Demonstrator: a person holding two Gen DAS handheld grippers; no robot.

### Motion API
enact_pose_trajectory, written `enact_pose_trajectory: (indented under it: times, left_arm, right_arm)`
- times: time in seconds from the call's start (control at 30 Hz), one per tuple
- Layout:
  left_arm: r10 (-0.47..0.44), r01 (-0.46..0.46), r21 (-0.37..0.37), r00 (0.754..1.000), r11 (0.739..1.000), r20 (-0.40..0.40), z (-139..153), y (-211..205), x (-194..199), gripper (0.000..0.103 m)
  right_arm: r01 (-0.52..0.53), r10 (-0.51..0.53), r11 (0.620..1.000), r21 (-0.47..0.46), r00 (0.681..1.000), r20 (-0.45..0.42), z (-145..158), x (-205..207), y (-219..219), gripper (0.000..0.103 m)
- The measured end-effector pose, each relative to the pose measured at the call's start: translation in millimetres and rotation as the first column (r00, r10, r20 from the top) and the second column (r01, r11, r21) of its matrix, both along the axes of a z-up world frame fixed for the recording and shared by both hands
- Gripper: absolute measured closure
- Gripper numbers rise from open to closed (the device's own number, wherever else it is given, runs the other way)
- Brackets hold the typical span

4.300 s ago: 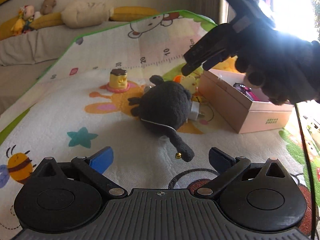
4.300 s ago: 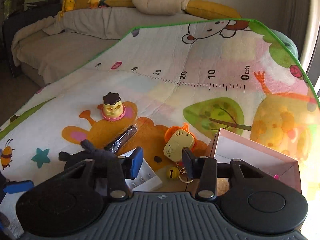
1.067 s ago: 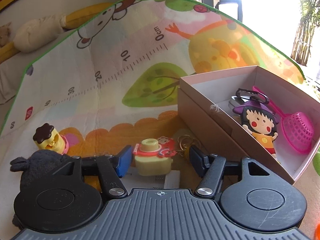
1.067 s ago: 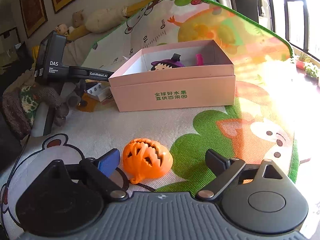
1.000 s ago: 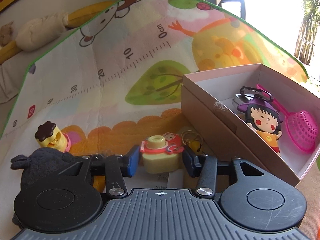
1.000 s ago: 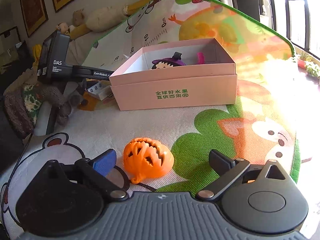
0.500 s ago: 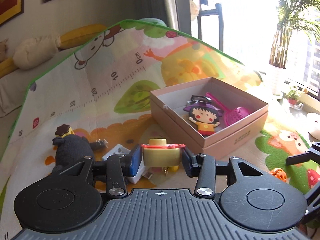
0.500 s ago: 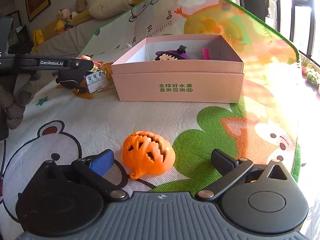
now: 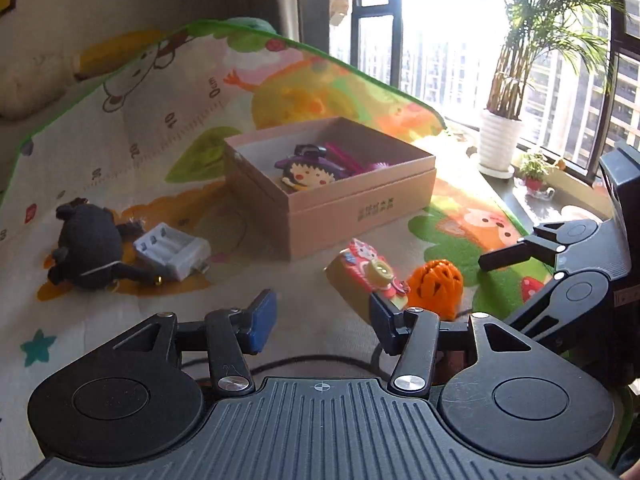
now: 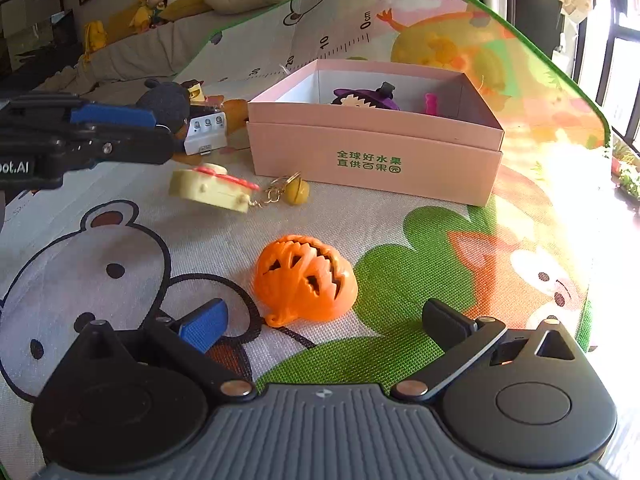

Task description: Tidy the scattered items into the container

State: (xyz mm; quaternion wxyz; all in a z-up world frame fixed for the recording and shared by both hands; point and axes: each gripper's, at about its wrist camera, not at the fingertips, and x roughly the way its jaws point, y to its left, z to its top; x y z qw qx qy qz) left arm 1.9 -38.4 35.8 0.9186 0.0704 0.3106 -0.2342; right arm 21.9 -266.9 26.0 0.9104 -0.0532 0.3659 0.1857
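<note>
Left wrist view: left gripper (image 9: 322, 314) jaws opening, toy camera (image 9: 366, 278) slipping free short of the box (image 9: 360, 204). Right gripper (image 10: 324, 320) spread around the pumpkin (image 10: 306, 276); next: re-grab the camera.

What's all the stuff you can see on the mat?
box: one, pink, on the mat.
witch doll: one, purple hat, inside box.
scoop: one, pink, inside box, beside witch doll.
toy camera: one, yellow and red, outside box, under left gripper; blurred.
pumpkin: one, orange, on mat ahead of right gripper.
plush: one, black, left of box.
battery charger: one, white, beside plush.
mat: one, colourful cartoons.
left gripper: jaws opening, nothing between.
right gripper: open, empty.
</note>
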Motion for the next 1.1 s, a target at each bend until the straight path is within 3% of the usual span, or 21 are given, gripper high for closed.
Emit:
enact_pose_trajectory:
  times: [0.13, 0.27, 0.57, 0.83, 1.03, 1.1]
  left_arm:
    - [0.046, -0.051, -0.056, 0.995, 0.997, -0.085, -18.2, 11.8, -5.8, 0.023]
    - [0.015, -0.025, -0.118, 0.996, 0.993, -0.082, -16.4, 0.4, -3.4, 0.009]
    - [-0.027, 0.019, -0.094, 0.996, 0.995, -0.081, -17.8, -27.3, -0.8, 0.009]
    - [-0.032, 0.026, -0.054, 0.994, 0.998, -0.103, -26.5, -31.0, -4.1, 0.008]
    - [0.093, -0.091, 0.057, 0.995, 0.994, -0.043, -36.1, -30.5, -6.6, 0.007]
    - [0.153, -0.151, 0.044, 0.987, 0.988, -0.042, -36.7, -18.9, -5.9, 0.006]
  right_arm:
    - [0.006, -0.006, 1.0, -0.02, 1.0, 0.004, -0.8, -0.2, 3.6, 0.0]
    - [0.013, -0.012, 1.0, -0.022, 1.0, 0.006, -1.2, -0.2, 4.3, 0.0]
    - [0.01, -0.009, 1.0, -0.023, 1.0, 0.01, -1.9, -1.0, 3.3, 0.0]
    - [-0.101, 0.101, 0.994, -0.033, 0.995, 0.005, -0.5, -28.3, -3.5, 0.0]
    - [-0.052, 0.052, 0.999, -0.017, 0.999, 0.007, 1.2, -32.3, -10.7, 0.0]
    - [-0.016, 0.016, 1.0, -0.017, 1.0, -0.001, 3.5, -29.9, -11.6, 0.0]
